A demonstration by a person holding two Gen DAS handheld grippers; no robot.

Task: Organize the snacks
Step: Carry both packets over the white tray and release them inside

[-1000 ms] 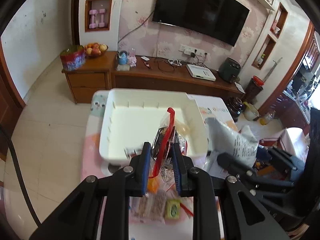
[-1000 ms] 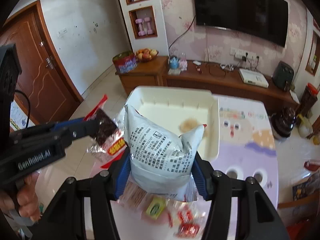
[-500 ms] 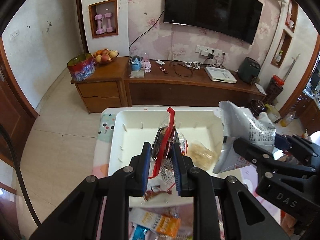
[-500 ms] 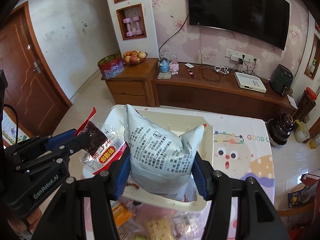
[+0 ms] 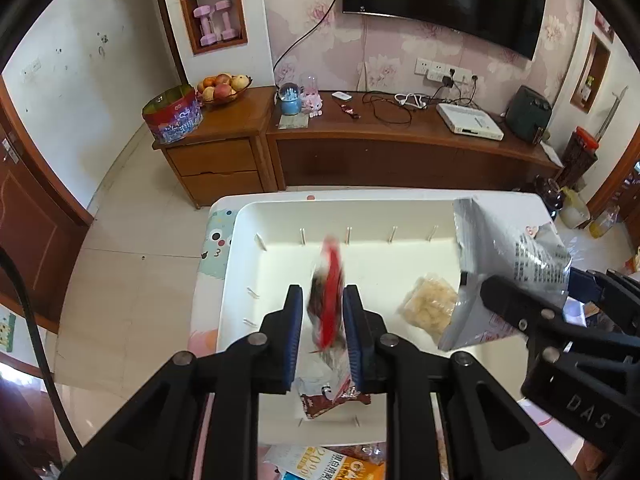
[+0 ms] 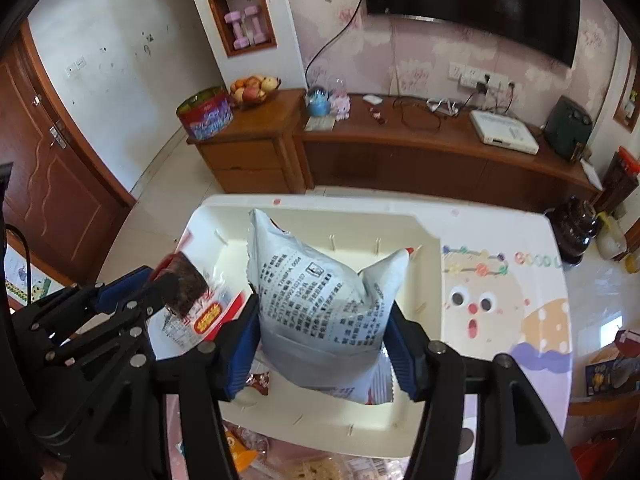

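A white tray (image 5: 240, 264) sits on the table, also in the right wrist view (image 6: 430, 280). My left gripper (image 5: 322, 312) is shut on a red and clear snack packet (image 5: 327, 300), held over the tray's middle; the packet also shows in the right wrist view (image 6: 200, 300). My right gripper (image 6: 322, 334) is shut on a puffy grey-white snack bag (image 6: 316, 304), held over the tray's right side; the bag also shows in the left wrist view (image 5: 508, 264). A clear pack of pale biscuits (image 5: 430, 306) and a brown wrapper (image 5: 332, 398) lie in the tray.
Loose snack packets (image 5: 332, 466) lie on the table in front of the tray. The table has a cartoon-print cover (image 6: 500, 300). Behind stand a wooden TV cabinet (image 5: 400, 148), a red tin (image 5: 172, 114) and a fruit bowl (image 5: 222, 88).
Both grippers have moved forward with their packets, from over the loose snacks at the table's front to over the tray. Both grips have stayed shut.
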